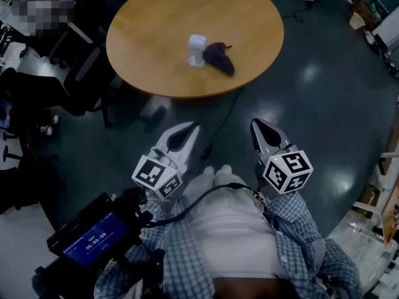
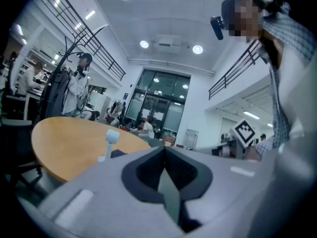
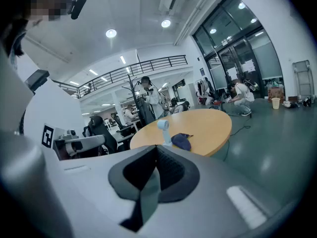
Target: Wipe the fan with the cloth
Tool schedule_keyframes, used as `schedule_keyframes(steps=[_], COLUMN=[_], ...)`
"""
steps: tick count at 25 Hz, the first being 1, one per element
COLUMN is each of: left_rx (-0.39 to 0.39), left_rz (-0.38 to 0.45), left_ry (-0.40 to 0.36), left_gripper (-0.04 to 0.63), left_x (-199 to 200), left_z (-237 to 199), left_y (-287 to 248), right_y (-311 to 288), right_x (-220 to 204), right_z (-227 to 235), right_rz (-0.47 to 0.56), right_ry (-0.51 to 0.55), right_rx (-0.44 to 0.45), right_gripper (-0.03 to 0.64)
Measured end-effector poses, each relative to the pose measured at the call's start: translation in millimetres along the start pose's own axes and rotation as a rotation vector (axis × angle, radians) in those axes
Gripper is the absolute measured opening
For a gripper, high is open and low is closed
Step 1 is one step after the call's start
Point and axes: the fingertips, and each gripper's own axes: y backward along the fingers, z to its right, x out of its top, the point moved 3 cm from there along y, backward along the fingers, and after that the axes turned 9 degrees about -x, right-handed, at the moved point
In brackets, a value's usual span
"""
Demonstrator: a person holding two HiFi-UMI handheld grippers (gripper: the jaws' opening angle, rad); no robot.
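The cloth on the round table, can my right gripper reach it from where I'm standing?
Probably not yet. The right gripper, shut and empty, is well short of the table, with floor between them. Nothing blocks the cloth, which lies beside the fan; stepping closer should do it.

One table, one fan, one cloth, two grippers — left gripper and right gripper.

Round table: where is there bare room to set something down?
The table is mostly bare: left of the fan, the far half behind it, the rim right of the cloth. Only the middle, where fan and cloth sit together, is crowded.
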Motion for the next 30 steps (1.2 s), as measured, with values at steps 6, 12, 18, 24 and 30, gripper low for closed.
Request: schedule_keyframes(steps=[6, 12, 18, 24, 30], left_rx=[0.005, 0.015, 0.041, 0.056, 0.081], left_rz=[-0.002, 0.002, -0.015, 0.002, 0.011], left_ry=[0.013, 0.023, 0.028, 0.025, 0.006], left_gripper=[0.0, 0.0, 0.0, 0.0, 0.0], left_x=[-1.8, -0.2, 3.9, -1.3, 8.1], left_z=[0.9, 0.5, -1.0, -6.1, 5.4], left_y=[-0.4, 1.3, 3.3, 5.0, -8.3], right_y=[1.0, -0.6, -3.0, -8.2, -4.1], right_x=[0.2, -0.8, 0.3, 0.4, 2.8], right_z=[1.2, -0.5, 0.0, 0.5, 19.6], right_rz=[-0.002, -0.008, -0.01, -0.022, 0.001], right_ry=[0.001, 0.004, -0.021, -0.053, -0.062], right_rx=[0.001, 0.007, 0.014, 0.045, 0.068], right_gripper=[0.003, 0.003, 0.003, 0.003, 0.003])
